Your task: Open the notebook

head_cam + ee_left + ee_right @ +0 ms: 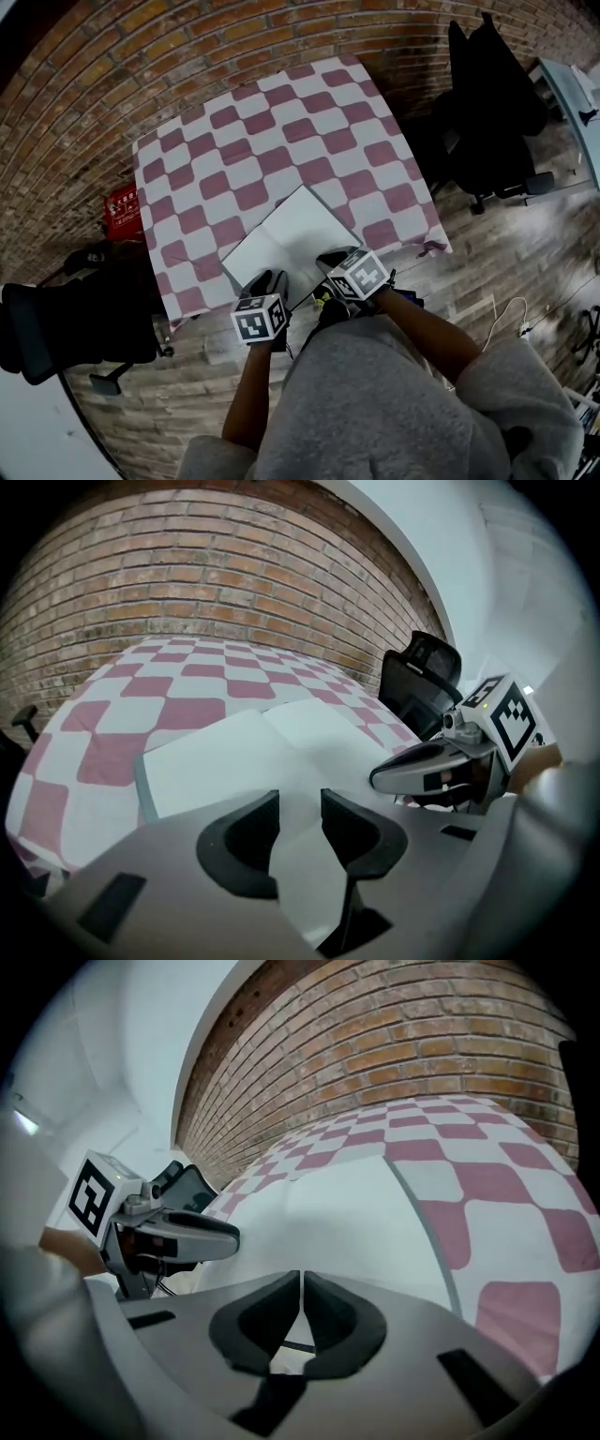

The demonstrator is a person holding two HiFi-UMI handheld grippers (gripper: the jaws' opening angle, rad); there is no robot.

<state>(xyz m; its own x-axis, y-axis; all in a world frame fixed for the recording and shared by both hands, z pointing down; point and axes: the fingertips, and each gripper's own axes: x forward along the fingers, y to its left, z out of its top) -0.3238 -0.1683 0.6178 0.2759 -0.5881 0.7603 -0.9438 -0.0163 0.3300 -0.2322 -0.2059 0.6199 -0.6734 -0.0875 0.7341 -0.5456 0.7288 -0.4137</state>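
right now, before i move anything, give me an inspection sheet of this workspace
surface: table under a pink-and-white checked cloth
job's things: notebook lying open, blank white pages up, at the near edge
clutter: nothing seen on the cloth
grippers: left gripper jaws slightly apart over the page, nothing gripped; right gripper jaws together
cables: white cable on the wooden floor, right side
surroundings: brick wall, black chairs, red item beside the table
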